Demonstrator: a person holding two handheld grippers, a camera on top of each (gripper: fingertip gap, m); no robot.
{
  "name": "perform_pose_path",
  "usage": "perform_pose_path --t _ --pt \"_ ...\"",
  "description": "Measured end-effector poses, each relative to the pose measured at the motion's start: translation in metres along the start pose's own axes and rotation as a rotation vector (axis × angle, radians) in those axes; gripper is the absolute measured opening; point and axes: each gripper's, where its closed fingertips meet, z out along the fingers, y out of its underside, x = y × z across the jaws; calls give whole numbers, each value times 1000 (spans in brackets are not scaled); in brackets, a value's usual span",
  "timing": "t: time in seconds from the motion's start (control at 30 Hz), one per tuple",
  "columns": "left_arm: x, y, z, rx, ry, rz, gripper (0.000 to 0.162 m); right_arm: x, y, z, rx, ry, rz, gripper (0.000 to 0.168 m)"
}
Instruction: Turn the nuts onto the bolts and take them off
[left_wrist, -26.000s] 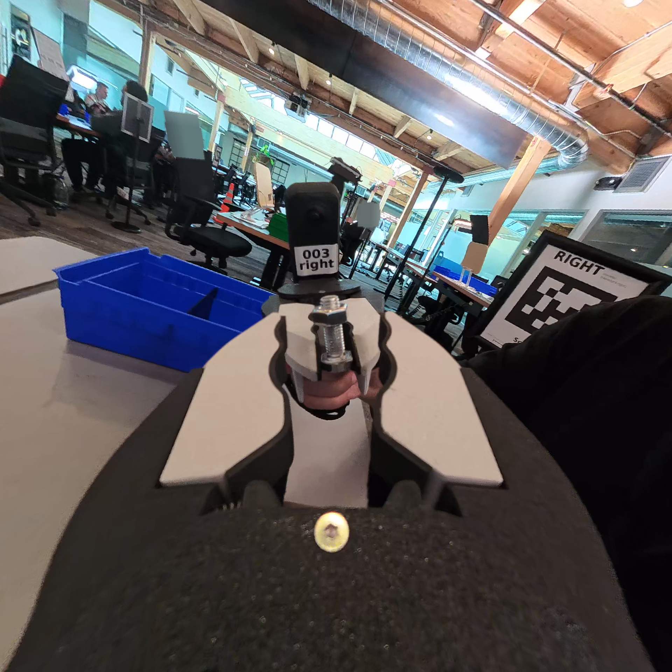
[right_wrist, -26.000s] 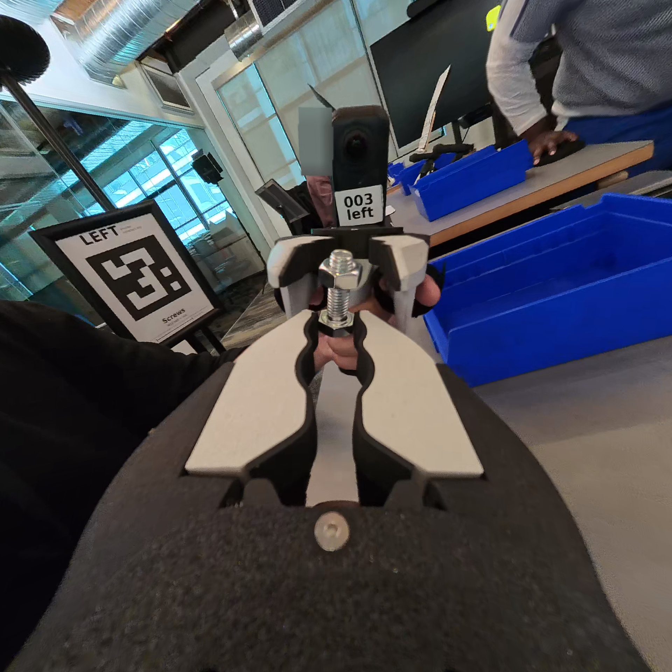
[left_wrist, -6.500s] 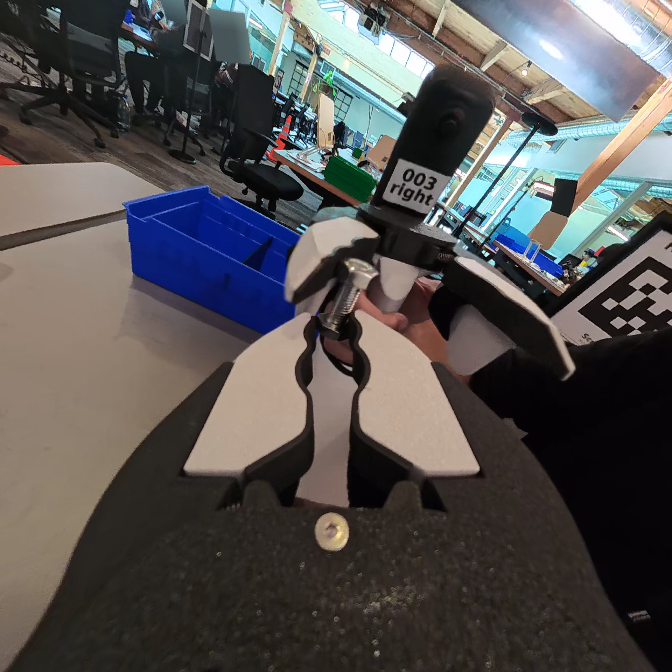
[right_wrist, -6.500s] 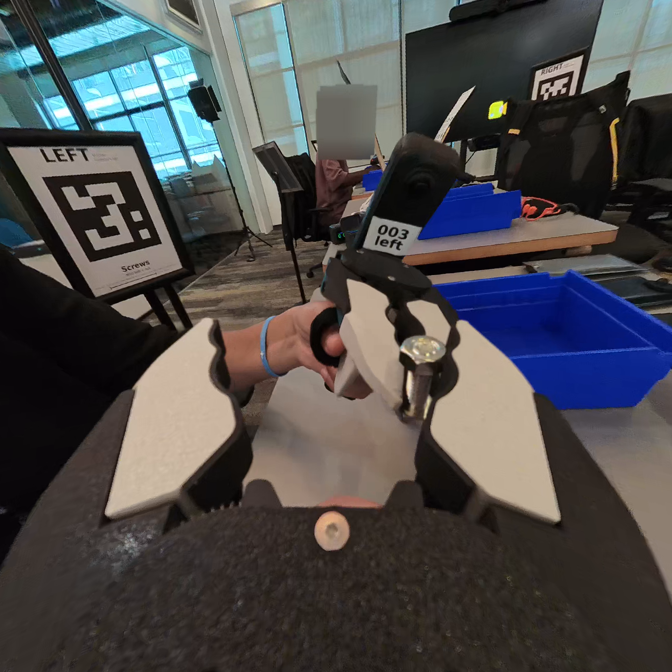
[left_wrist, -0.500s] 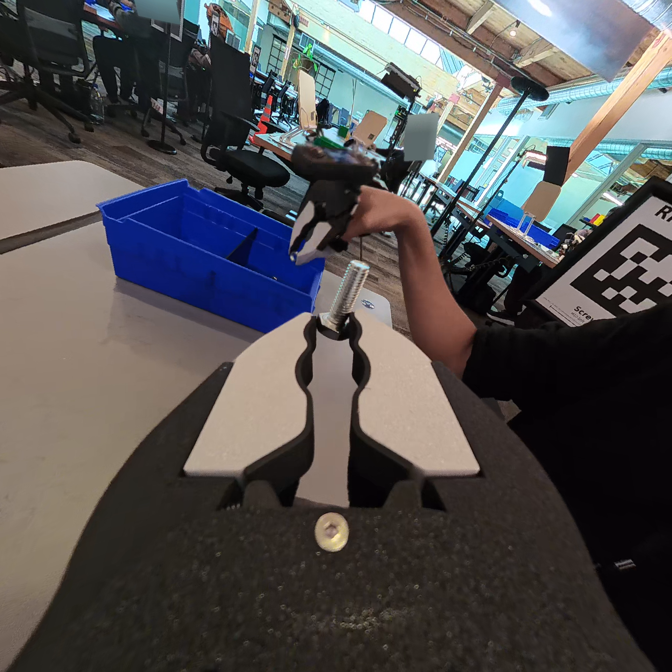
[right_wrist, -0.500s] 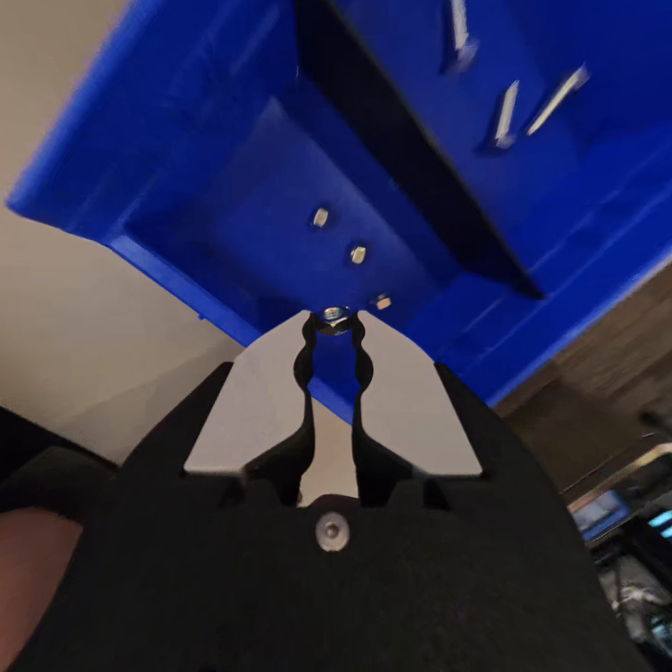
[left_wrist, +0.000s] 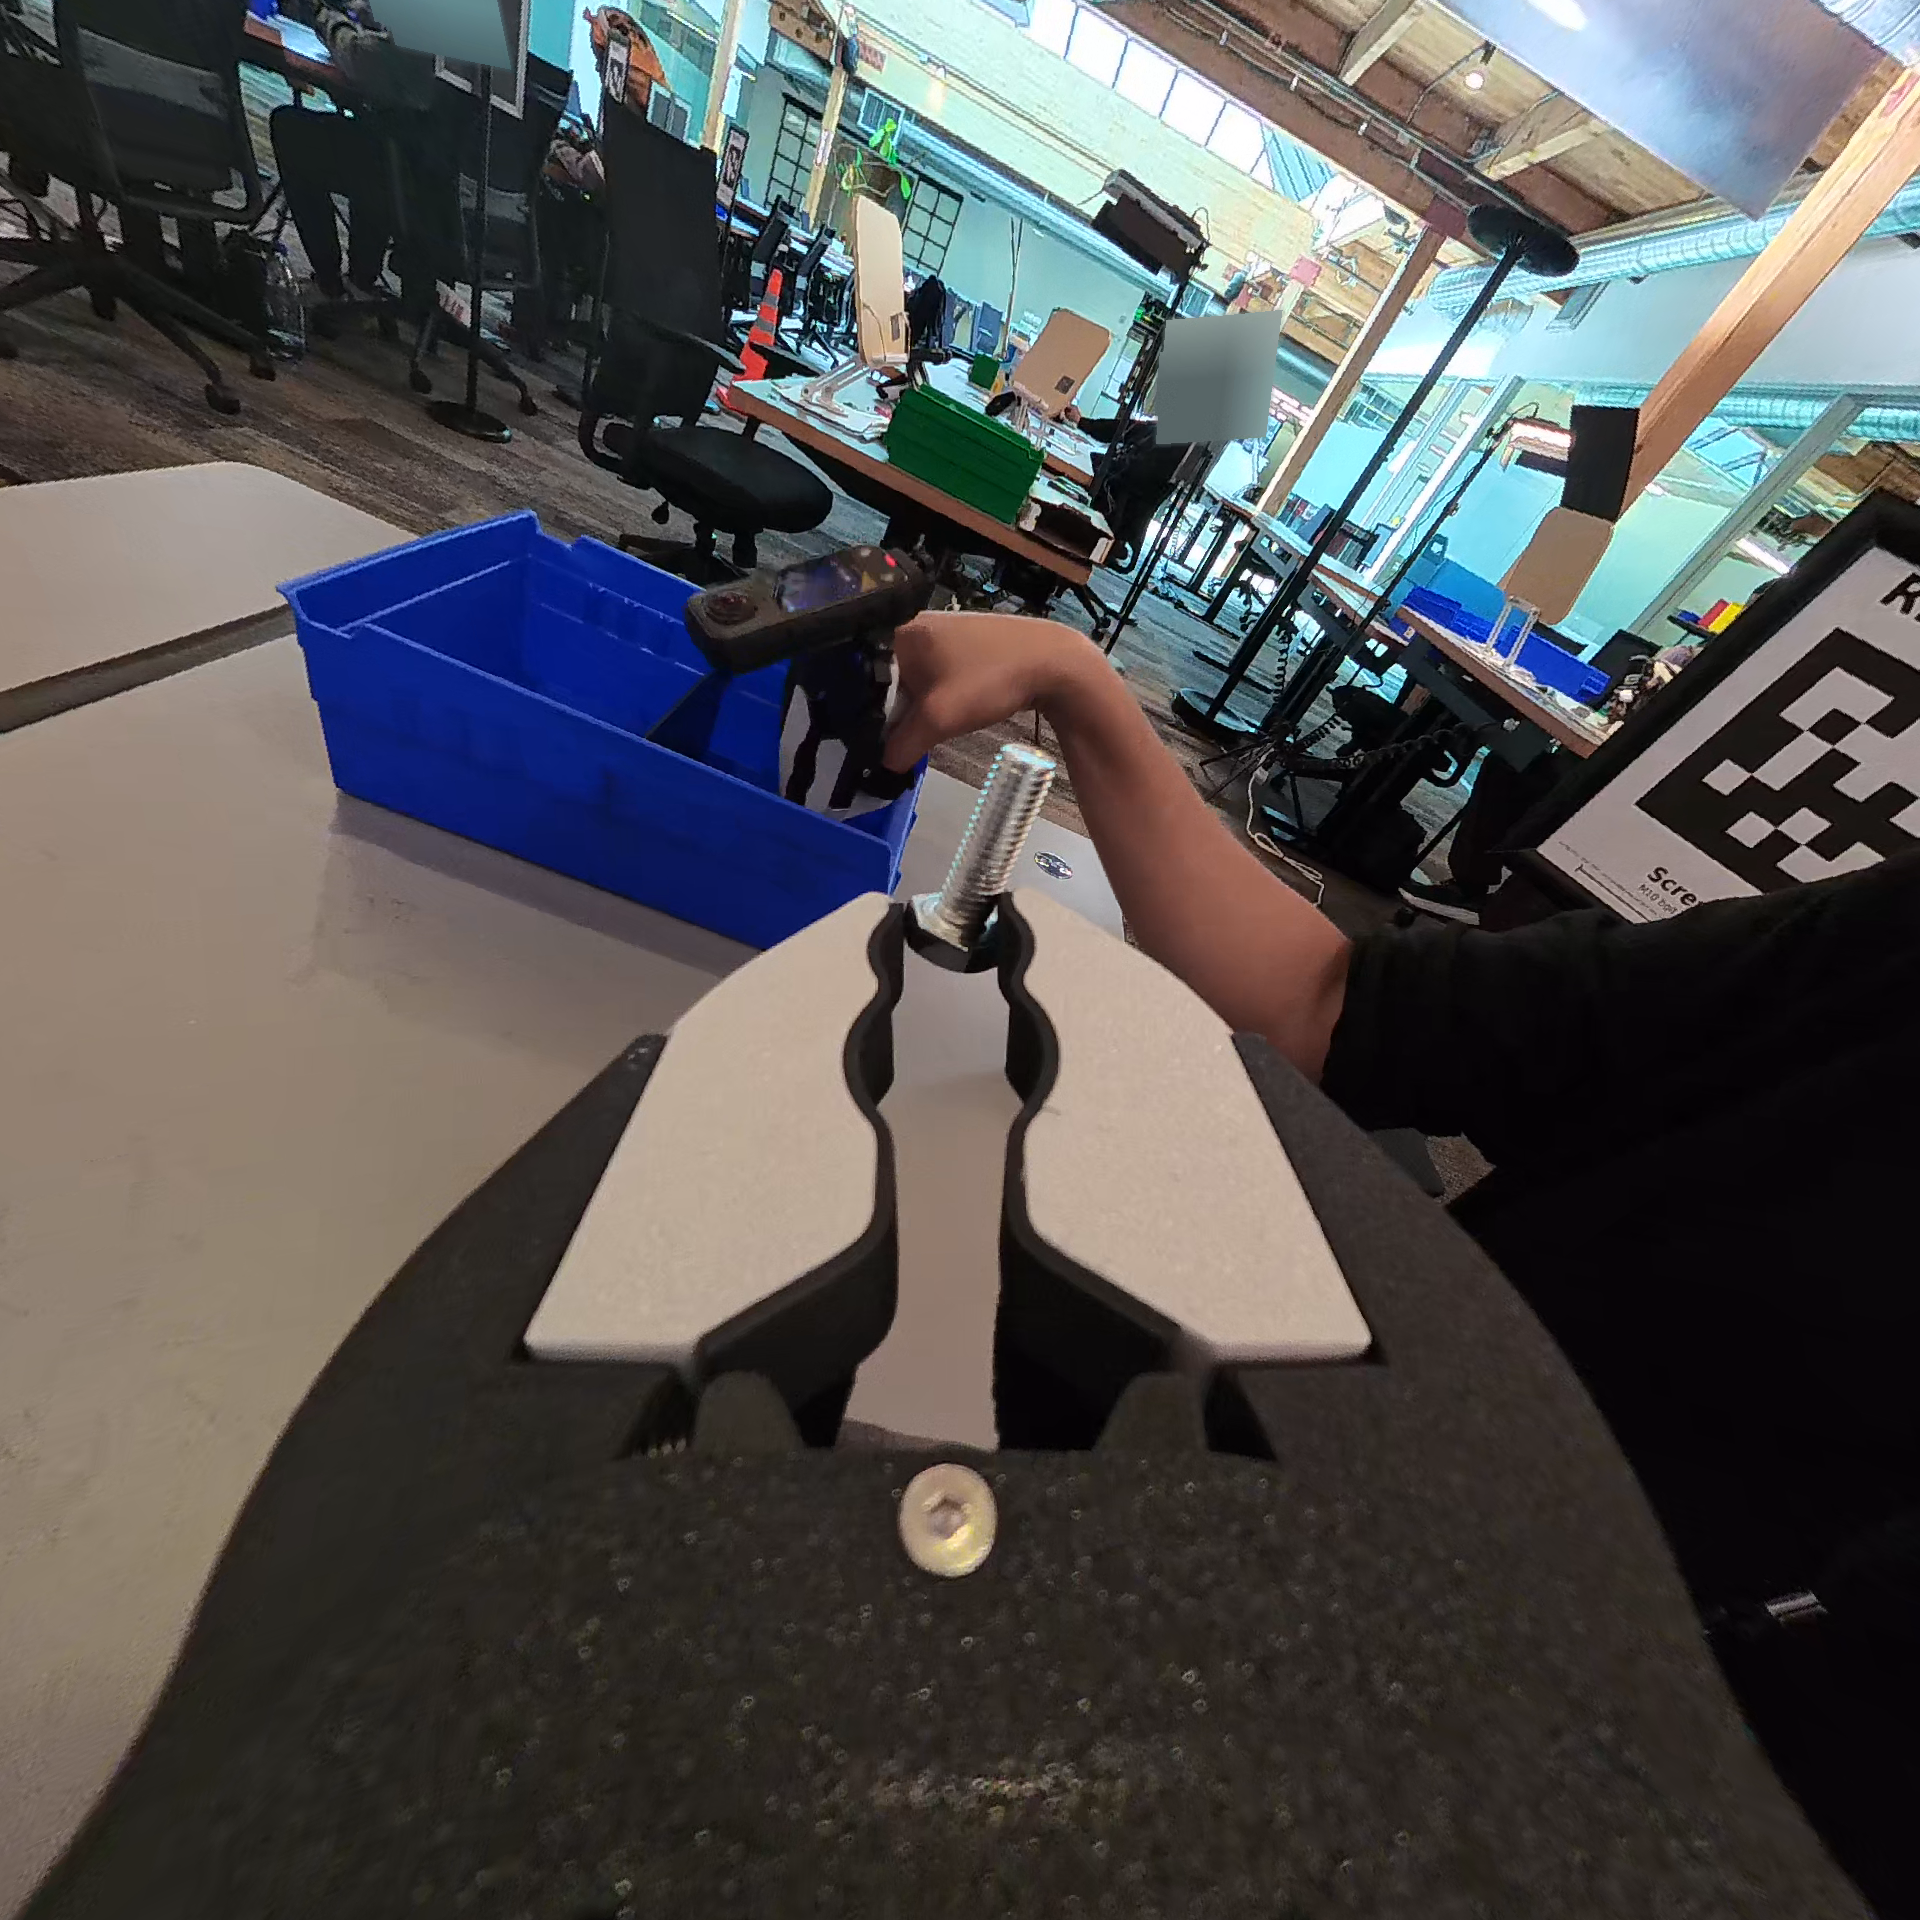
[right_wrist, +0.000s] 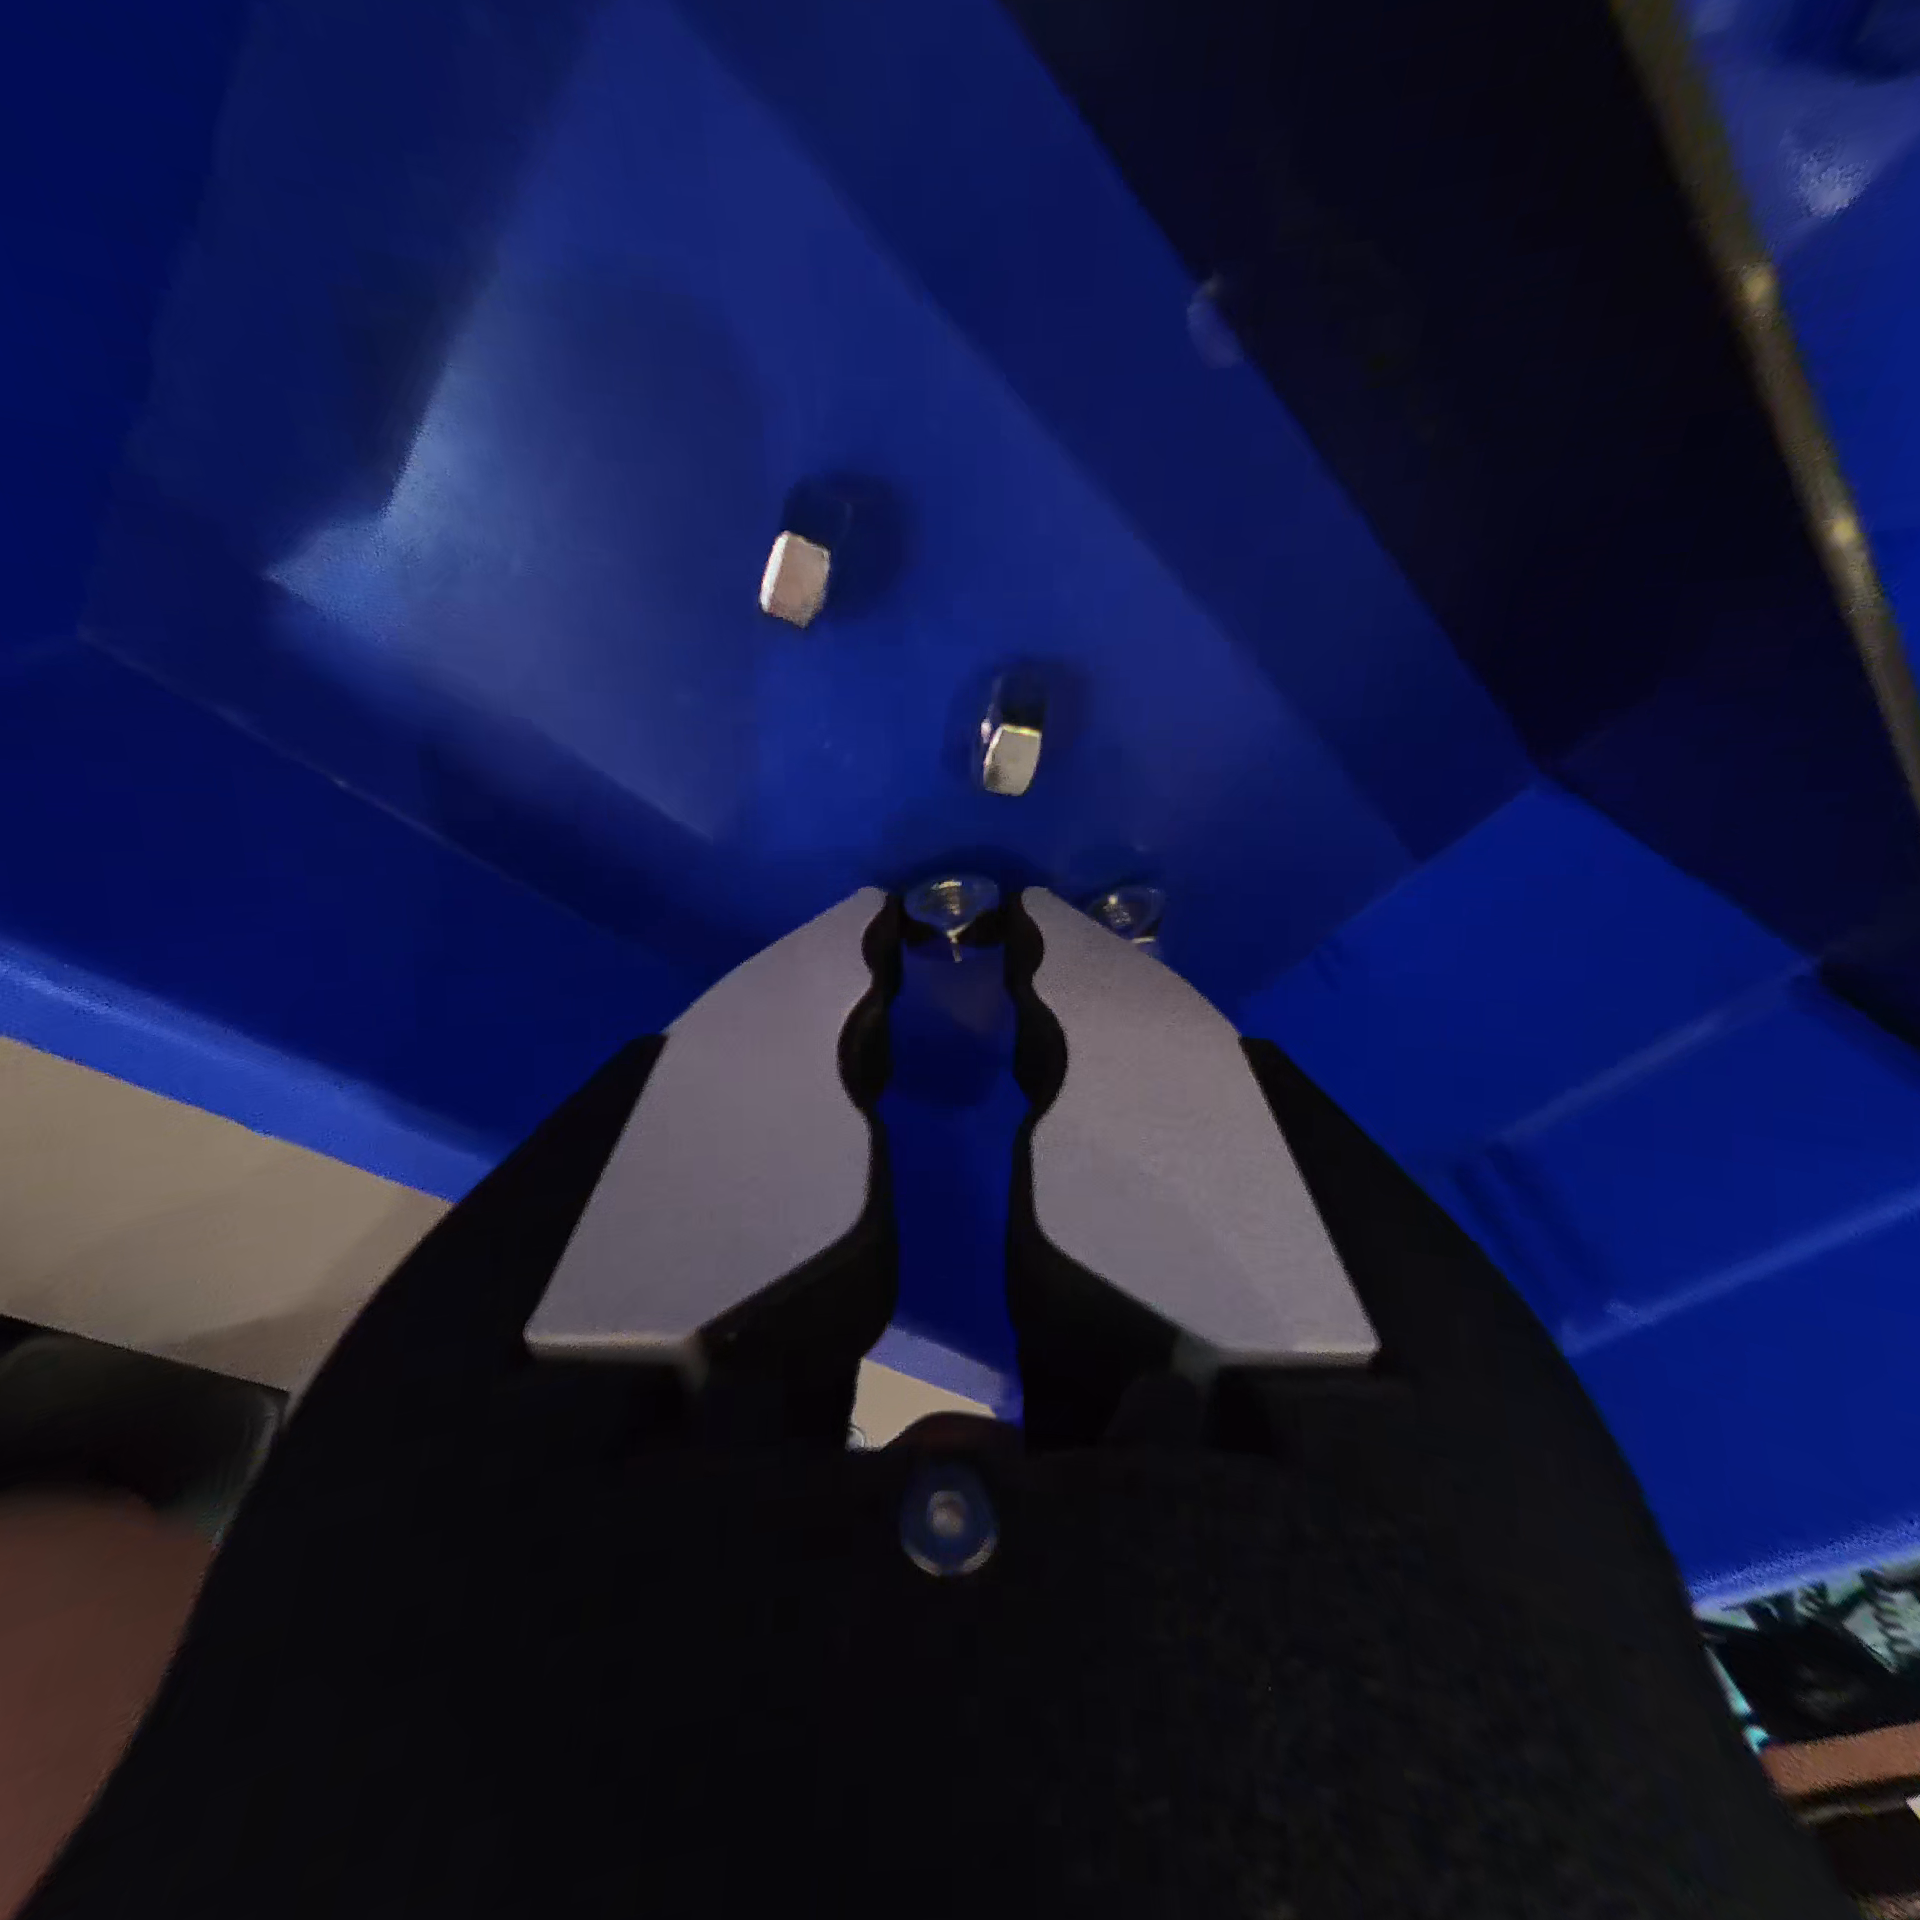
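Bolt (left_wrist: 992, 831) clamped by head in my left tongs (left_wrist: 951, 930), tilted; my right tongs (right_wrist: 951, 920) pinch nut (right_wrist: 948, 906) inside blue bin (right_wrist: 1558, 1039).

— What colours do we see here?

— We see a silver bolt (left_wrist: 995, 823) and a strong blue bin (left_wrist: 540, 748) standing on a pale grey table (left_wrist: 208, 1039). The fingers (left_wrist: 748, 1122) of the left gripper (left_wrist: 951, 930) are light grey with black edges, on a black speckled body.

— And inside the bin?

— We see silver nuts: one nut (right_wrist: 948, 906) at the right gripper (right_wrist: 951, 920), two more (right_wrist: 795, 577) behind, all on deep blue. At the right we see a white board (left_wrist: 1787, 769) with a black and white square pattern in a black frame.
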Motion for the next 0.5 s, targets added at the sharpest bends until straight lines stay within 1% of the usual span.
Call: perform_pose_path --t 0.13,0.17,0.2,0.27,0.3,0.37,0.47,0.5 --pt "0 1 0 -4 -2 2 16 3 -3 0 22 9 -1 21" --pt "-1 0 0 -3 -2 2 16 5 -4 -1 36 15 6 29" --pt "-1 0 -1 -2 -3 2 16 8 -5 -5 50 27 13 32" --pt "-1 -1 -2 1 -6 2 16 13 -8 -21 118 52 34 42" --pt "-1 -1 -3 2 -7 4 16 12 -14 -35 190 48 41 48" --pt "-2 -3 -5 6 -10 5 16 8 -33 -73 391 52 34 58" --pt "-3 -4 -8 14 -14 4 16 -9 -66 -143 744 73 -48 66" --pt "-4 -4 -8 15 -15 3 16 -21 -76 -166 862 57 -88 63"
